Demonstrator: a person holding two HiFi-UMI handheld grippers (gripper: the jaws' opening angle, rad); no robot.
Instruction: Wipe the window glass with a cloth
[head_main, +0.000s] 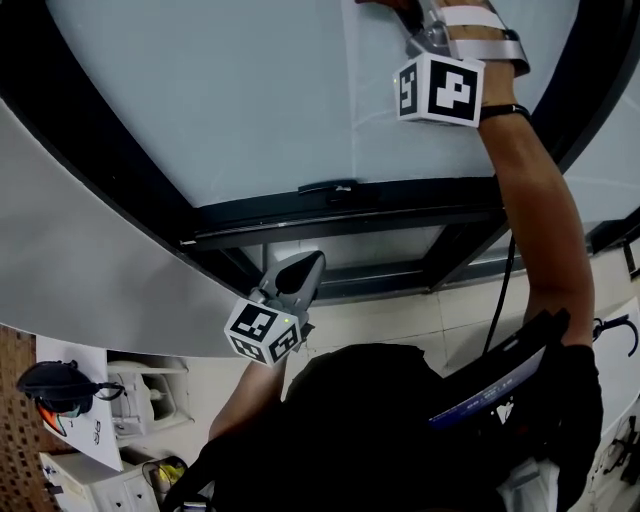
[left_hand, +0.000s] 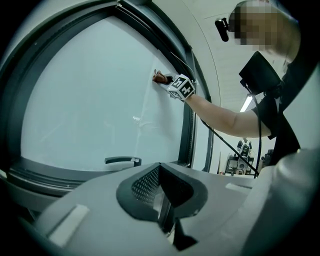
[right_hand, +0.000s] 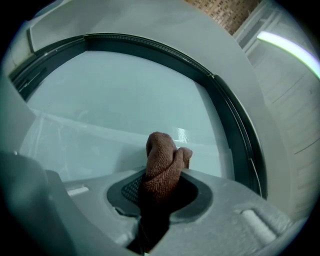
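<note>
Right gripper view, 1 brown cloth (right_hand: 162, 165) pinched in right gripper (right_hand: 160, 192) jaws, at window glass (right_hand: 115, 95), left gripper (left_hand: 164, 200) jaws pressed together, holding nothing

Tip of the right gripper (head_main: 425, 25) and most of the cloth (head_main: 388, 4) past the head view's top edge

cloth (right_hand: 162, 165) – rust-brown, woven | window glass (right_hand: 115, 95) – pale teal | frame (right_hand: 237, 135) black
</note>
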